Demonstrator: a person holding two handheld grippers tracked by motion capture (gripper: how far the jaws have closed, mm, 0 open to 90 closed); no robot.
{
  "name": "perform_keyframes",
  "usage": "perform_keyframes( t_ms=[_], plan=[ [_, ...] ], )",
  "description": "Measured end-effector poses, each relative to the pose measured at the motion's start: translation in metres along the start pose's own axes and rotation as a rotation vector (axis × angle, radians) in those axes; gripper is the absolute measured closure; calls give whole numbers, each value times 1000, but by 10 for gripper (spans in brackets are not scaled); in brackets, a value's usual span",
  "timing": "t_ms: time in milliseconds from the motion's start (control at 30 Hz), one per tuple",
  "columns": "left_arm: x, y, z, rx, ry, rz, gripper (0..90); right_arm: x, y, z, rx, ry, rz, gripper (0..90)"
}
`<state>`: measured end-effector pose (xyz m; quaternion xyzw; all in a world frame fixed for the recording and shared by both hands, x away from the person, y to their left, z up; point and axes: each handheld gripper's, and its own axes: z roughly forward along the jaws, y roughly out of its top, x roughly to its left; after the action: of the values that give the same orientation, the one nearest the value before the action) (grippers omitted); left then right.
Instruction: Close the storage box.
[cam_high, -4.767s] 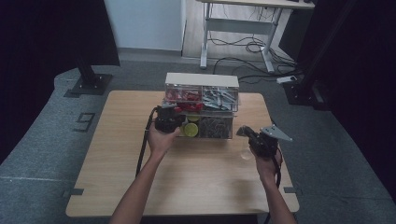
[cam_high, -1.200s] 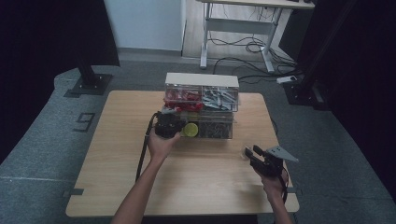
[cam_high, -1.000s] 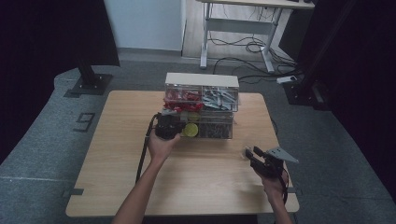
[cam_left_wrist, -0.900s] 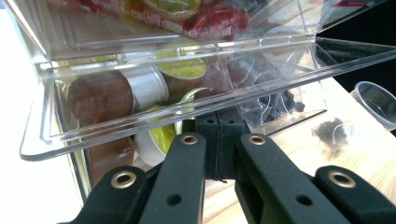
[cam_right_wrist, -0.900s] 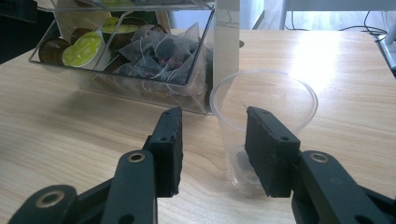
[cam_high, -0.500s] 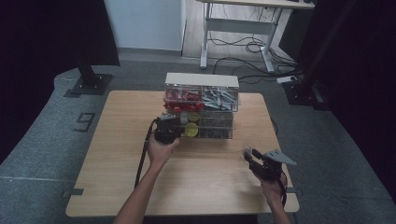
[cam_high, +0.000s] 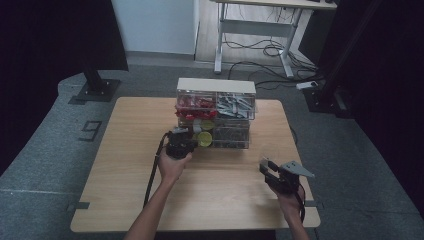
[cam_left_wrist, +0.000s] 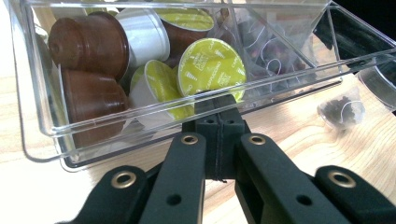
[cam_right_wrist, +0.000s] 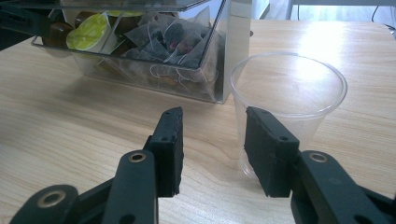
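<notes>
Left gripper (cam_left_wrist: 218, 109) clenched, jaws pressed together at the near wall of the clear drawer (cam_left_wrist: 56, 135) of coffee capsules (cam_left_wrist: 212, 67), right gripper (cam_right_wrist: 212, 140) released, jaws apart with nothing between, clear plastic cup (cam_right_wrist: 289, 88) just beyond, wooden table (cam_high: 125, 150) beneath.

Clear glossy plastic drawer (cam_left_wrist: 42, 126) holds matt brown and green-foil capsules (cam_left_wrist: 212, 67); table (cam_right_wrist: 70, 135) is smooth pale wood; cup (cam_right_wrist: 289, 100) clear thin plastic.

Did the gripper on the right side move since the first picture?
Yes. The right gripper has moved toward the table's near edge, away from the clear drawer box; it was level with the box's front before.
</notes>
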<state>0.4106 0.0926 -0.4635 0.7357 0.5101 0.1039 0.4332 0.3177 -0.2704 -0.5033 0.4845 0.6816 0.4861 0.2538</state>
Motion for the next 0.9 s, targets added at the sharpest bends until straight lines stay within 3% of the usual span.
perform_keyframes(
  t_ms=[900],
  plan=[
    [6,-19,10,23,-9,-19,900,2,-5,2,24,-1,-17,566]
  ],
)
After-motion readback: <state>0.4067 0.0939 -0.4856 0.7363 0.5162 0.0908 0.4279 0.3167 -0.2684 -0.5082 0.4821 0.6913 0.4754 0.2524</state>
